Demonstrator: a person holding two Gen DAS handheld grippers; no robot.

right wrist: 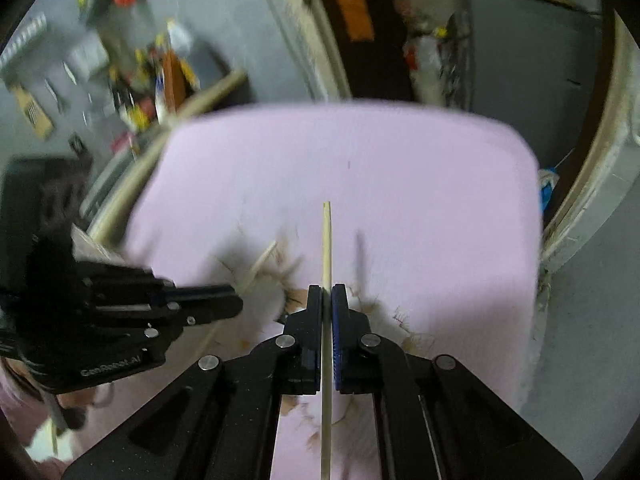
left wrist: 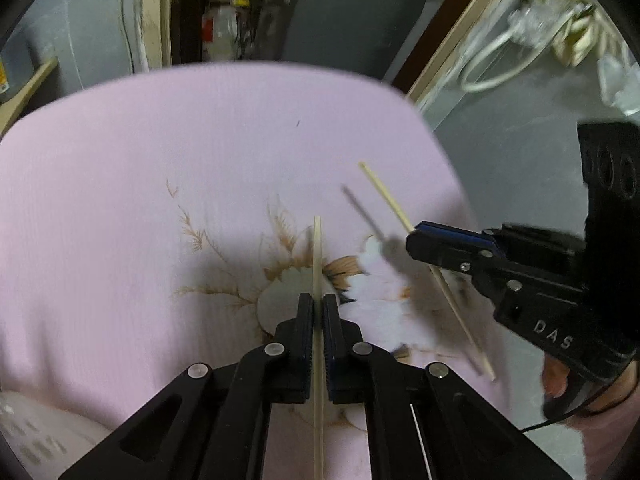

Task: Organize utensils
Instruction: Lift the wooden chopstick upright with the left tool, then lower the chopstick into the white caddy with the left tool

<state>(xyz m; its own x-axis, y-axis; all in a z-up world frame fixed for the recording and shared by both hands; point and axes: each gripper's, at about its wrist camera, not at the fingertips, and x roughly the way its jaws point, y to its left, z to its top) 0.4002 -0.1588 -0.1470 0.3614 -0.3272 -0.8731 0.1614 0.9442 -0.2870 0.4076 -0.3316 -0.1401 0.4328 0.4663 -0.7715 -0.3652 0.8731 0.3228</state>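
Above the pink cloth (left wrist: 200, 140), over its printed flower motif, you hold one chopstick in each gripper.

Left gripper (left wrist: 318, 308): pressed together on a pale chopstick (left wrist: 317, 248). The stick runs straight along the gripper's own axis, tip pointing forward and away from you, tail passing back between the fingers toward the camera.

Right gripper (right wrist: 327, 300): likewise pinching its own chopstick (right wrist: 326, 240), also in line with its fingers, tip ahead.

Seen from the left wrist, the right gripper (left wrist: 416, 236) comes in from the right side, and its chopstick (left wrist: 384, 196) lies on a diagonal: far tip up and to the left, near end down and to the right. So the two sticks are not parallel; they angle toward each other at the far tips but stay apart, not touching. Both cast shadows on the cloth, so both look lifted off it, though motion blur makes the height hard to judge.

Relation that matters: each stick is already aligned with its holder, so pairing them is a question of turning one wrist until the long axes match, then bringing the two side by side.

No utensil holder or tray shows in either view; where the pair should go cannot be told from here.
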